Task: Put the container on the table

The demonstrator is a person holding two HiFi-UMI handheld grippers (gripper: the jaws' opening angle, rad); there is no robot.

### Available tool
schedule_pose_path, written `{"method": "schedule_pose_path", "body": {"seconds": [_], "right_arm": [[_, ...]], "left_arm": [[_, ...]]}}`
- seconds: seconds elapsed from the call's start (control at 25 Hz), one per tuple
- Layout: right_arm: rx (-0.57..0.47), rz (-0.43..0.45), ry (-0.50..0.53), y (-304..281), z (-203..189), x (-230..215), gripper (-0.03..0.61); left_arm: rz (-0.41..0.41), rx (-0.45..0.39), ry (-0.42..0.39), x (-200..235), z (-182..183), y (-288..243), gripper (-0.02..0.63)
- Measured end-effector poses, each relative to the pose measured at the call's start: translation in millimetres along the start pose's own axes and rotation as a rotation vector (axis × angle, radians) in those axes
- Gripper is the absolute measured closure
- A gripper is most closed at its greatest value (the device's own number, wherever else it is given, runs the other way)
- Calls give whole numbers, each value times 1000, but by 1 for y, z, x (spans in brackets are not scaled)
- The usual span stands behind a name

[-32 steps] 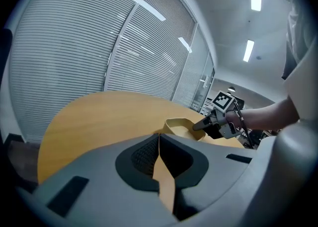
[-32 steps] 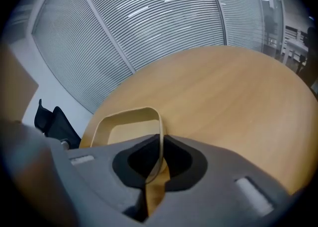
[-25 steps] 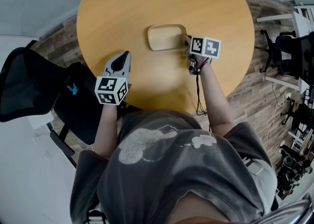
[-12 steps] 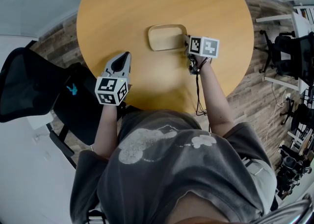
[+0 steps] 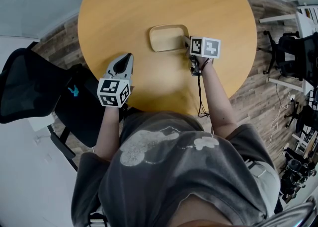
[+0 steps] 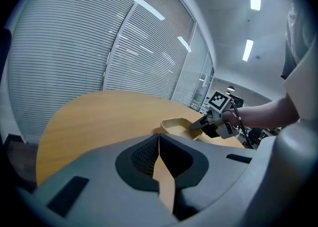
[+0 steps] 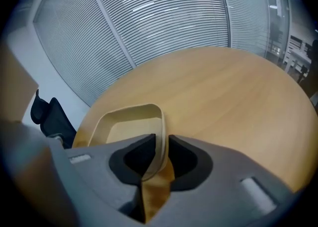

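My right gripper [image 5: 188, 42] pinches the container [image 5: 168, 38] by its right-hand rim wall. The container looks set down mid-tabletop [image 5: 149, 2], its long axis running leftward from those jaws. My left gripper [image 5: 127, 57], jaws pressed together and empty, waits well apart from the container's left end.
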State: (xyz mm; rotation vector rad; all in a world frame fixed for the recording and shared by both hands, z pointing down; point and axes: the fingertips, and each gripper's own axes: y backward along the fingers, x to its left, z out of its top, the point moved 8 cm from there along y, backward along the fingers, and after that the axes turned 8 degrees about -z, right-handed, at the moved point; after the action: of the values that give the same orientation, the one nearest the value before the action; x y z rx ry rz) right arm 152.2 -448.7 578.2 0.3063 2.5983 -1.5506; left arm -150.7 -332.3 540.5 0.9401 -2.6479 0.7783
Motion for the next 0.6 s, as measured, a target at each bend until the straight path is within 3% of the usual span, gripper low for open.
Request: {"method": "schedule_pose_path", "body": {"seconds": [0.6], "right_arm": [[-119,6,1,40,1,-9,492]], "left_arm": [[16,-21,-17,-22,0,16,614]]}}
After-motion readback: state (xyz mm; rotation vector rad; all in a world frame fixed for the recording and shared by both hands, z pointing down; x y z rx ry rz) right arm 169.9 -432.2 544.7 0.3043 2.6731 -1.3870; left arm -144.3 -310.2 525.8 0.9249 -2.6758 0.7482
